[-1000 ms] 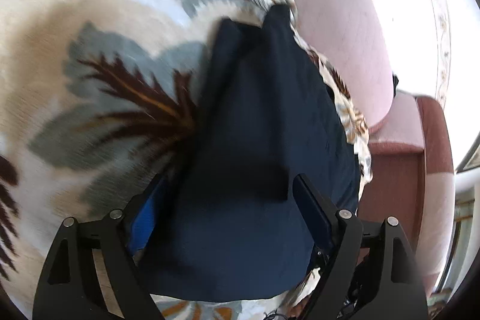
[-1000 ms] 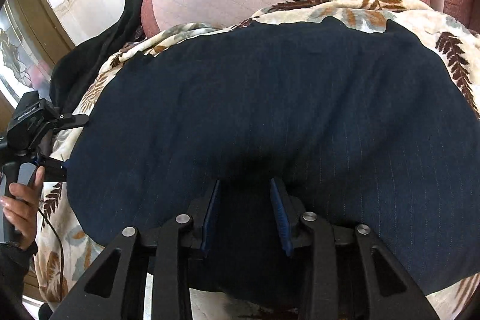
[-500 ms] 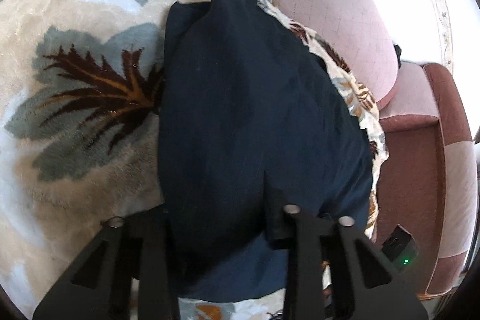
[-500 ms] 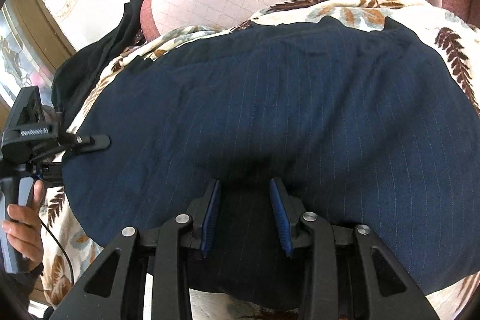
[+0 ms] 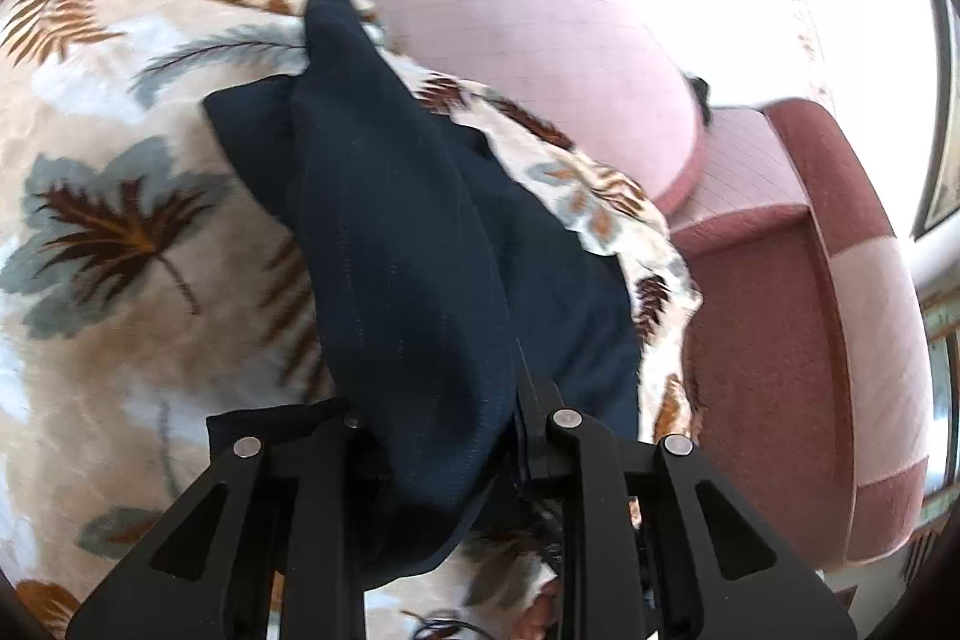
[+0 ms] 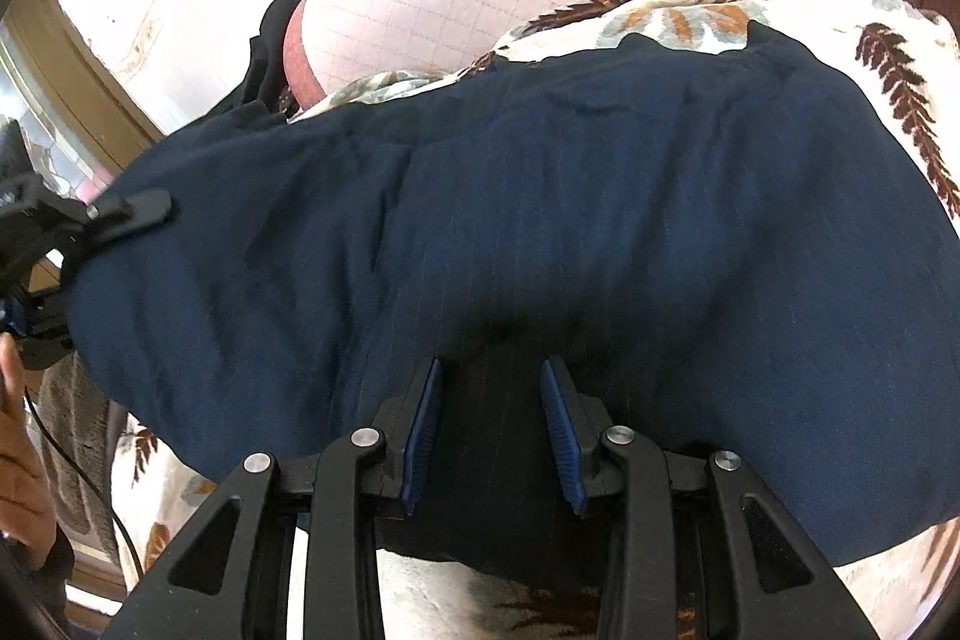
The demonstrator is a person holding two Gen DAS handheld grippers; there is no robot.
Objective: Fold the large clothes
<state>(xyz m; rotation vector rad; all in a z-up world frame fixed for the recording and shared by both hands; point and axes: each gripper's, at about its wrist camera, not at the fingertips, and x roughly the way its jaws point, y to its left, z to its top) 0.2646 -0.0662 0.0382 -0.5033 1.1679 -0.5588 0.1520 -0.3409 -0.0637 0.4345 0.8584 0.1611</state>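
Left gripper [image 5: 432, 418] clamped on navy garment [image 6: 540, 232], right gripper [image 6: 492, 430] parted astride it, no legible writing.

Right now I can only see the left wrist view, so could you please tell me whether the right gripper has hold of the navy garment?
Observer: No. The right gripper has its jaws open, with the navy garment lying between them.
Operator: Where along the cloth is it?
Observer: At the near edge, roughly mid-length. The left gripper is at the cloth's left end.
Operator: Anything else on that side?
Observer: A black garment hangs over the end of the sofa back.
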